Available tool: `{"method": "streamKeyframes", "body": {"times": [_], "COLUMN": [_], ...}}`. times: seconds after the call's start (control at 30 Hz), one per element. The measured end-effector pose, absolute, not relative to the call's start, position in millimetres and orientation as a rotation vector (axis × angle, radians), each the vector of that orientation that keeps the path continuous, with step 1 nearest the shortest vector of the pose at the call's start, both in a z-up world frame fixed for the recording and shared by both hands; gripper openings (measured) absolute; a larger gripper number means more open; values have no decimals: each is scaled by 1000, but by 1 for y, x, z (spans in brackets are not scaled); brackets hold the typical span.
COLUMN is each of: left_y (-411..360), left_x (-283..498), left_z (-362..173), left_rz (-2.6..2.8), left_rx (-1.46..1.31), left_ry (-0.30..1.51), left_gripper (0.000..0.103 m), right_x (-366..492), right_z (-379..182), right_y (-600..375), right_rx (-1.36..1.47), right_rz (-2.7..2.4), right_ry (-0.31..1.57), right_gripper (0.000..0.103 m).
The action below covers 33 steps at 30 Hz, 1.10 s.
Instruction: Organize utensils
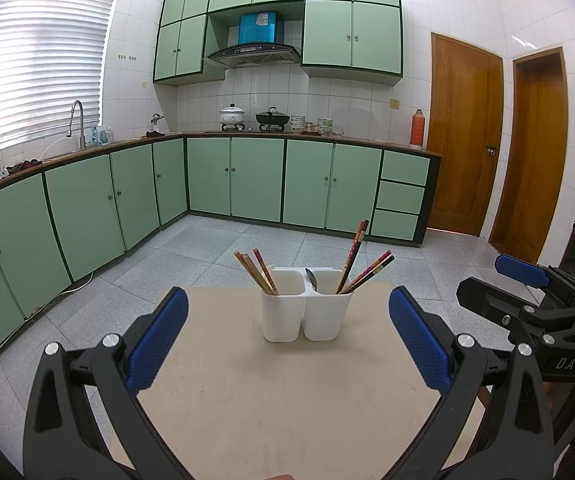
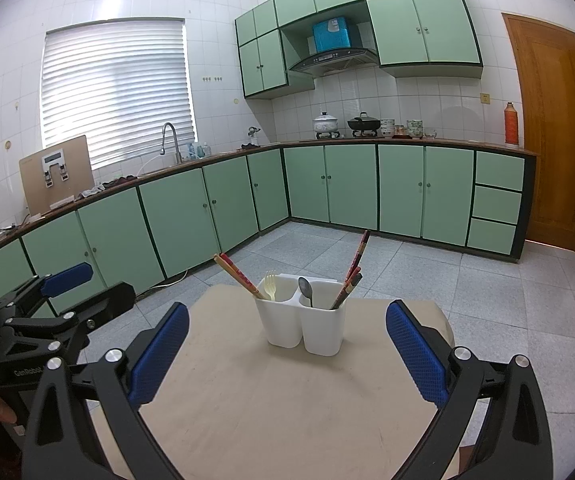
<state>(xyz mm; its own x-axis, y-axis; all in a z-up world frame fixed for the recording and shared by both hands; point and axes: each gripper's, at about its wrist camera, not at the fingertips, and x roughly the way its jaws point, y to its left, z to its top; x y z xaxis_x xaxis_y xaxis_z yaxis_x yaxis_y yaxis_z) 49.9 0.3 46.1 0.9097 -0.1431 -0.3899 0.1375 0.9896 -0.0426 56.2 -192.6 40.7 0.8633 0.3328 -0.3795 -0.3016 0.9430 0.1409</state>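
A white two-compartment utensil holder (image 1: 306, 308) stands on a beige table (image 1: 287, 384), toward its far edge. Its left cup holds chopsticks (image 1: 256, 271) leaning to 11 o'clock and a pale fork (image 2: 270, 285); its right cup holds a spoon (image 2: 306, 290) and chopsticks (image 1: 361, 264) leaning to 1 o'clock. The left gripper (image 1: 287, 338) has its blue fingers (image 1: 159, 340) spread wide, empty, short of the holder. The right gripper (image 2: 287, 344) is likewise wide apart, holding nothing.

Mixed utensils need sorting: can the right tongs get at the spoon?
Probably yes: the right tongs are open and empty, facing the caddy, and the spoon stands clear of the chopsticks.
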Motion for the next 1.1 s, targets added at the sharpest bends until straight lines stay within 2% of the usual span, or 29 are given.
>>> {"method": "streamKeyframes", "body": {"times": [1.1], "left_y": [4], "left_x": [50], "left_z": [43], "left_rz": [-144], "left_rx": [-19], "left_ry": [408], "left_gripper": [97], "right_x": [58], "right_z": [39], "right_y": [-191], "right_rx": [71], "right_rz": [336], "right_ry": [415], "right_gripper": [97]}}
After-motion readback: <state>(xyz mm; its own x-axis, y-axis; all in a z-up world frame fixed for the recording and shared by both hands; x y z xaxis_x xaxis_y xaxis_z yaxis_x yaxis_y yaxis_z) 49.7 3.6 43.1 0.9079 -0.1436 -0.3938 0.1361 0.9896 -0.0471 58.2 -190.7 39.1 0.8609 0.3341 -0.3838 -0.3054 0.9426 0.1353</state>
